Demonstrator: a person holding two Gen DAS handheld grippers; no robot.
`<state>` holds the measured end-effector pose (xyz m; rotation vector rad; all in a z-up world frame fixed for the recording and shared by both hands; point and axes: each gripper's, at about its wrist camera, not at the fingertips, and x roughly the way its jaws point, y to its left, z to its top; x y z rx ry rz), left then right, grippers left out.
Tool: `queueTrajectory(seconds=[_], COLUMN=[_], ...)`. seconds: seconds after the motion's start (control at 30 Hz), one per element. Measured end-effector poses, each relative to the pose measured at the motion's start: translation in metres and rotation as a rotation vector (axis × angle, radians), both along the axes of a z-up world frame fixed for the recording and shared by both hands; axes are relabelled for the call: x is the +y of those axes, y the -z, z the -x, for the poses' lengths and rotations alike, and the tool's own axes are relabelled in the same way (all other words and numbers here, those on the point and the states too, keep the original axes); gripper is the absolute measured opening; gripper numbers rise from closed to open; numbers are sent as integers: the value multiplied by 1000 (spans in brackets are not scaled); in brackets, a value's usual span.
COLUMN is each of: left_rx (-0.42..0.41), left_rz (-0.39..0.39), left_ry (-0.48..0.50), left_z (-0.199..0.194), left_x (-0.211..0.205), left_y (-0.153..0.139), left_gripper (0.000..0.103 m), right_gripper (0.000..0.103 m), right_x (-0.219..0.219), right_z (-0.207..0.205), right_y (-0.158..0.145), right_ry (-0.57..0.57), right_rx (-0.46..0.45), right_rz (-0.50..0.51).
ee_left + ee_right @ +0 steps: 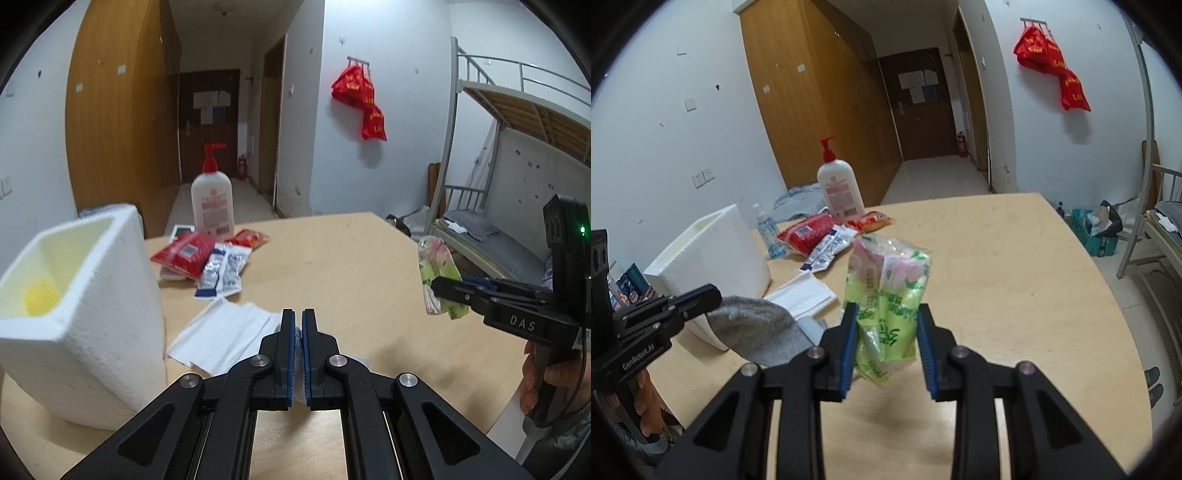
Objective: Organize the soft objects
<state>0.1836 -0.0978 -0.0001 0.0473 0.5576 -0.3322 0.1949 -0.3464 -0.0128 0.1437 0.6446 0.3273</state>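
- Grey cloth, a sock (753, 328) by its look, hangs from my left gripper (298, 325); the fingers are pressed together on it, and in the left wrist view only a thin strip of fabric shows between the blue pads.
- My right gripper (888, 325) pinches a green and pink tissue pack (888, 291) at its lower part, and the pack stands up above the wooden table (1015, 277), not touching it.
- I judge that both hands are in the carrying step — each soft thing is lifted and not yet put away.
- The white foam box (92, 314) stands at the left of the table, open on top, with something yellow at its bottom; it is probably the place for them, though I cannot be sure.
- The next move calls for bringing one gripper over the box opening before loosening the fingers — the sock is nearer to it.
- White folded tissues (221, 339) and red and silver sachets (207, 262) lie on the table beside a pump bottle (213, 199).
- Writing: "DAS" on the right gripper body, "GenRobot.AI" on the left one. The print on the pack and on the bottle label is too blurred for me to read.
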Motion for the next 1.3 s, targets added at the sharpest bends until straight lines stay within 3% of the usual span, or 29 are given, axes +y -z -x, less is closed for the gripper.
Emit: queueTrajectory(seconds=[0.23, 0.47, 0.57, 0.7, 1.03, 1.1, 1.17, 1.23, 1.3], left_rx=[-78, -75, -17, 128, 243, 248, 245, 199, 173], left_rz=[-2, -3, 0, 2, -23, -29, -25, -10, -2], left_ry=[-12, 5, 17, 24, -61, -65, -73, -95, -109], left_z=[17, 27, 24, 11, -14, -15, -15, -11, -9], left_x=[3, -1, -5, -15, -13, -14, -15, -12, -12], left_y=[-27, -28, -11, 31, 84, 86, 88, 86, 84], left_gripper=[2, 2, 2, 3, 7, 18, 61, 82, 87], right_gripper=[34, 34, 34, 34, 34, 34, 34, 34, 34], right_x=[-1, -1, -1, -2, 6, 7, 7, 6, 6], right_z=[16, 27, 30, 31, 20, 19, 17, 17, 17], right_y=[-13, -20, -22, -17, -1, 1, 4, 5, 6], right_ry=[-3, -4, -6, -3, -32, -36, -38, -41, -42], right_rx=[-45, -76, -85, -73, -19, -13, -5, -1, 1], right_rz=[-19, -27, -27, -27, -25, -26, -27, -27, -29])
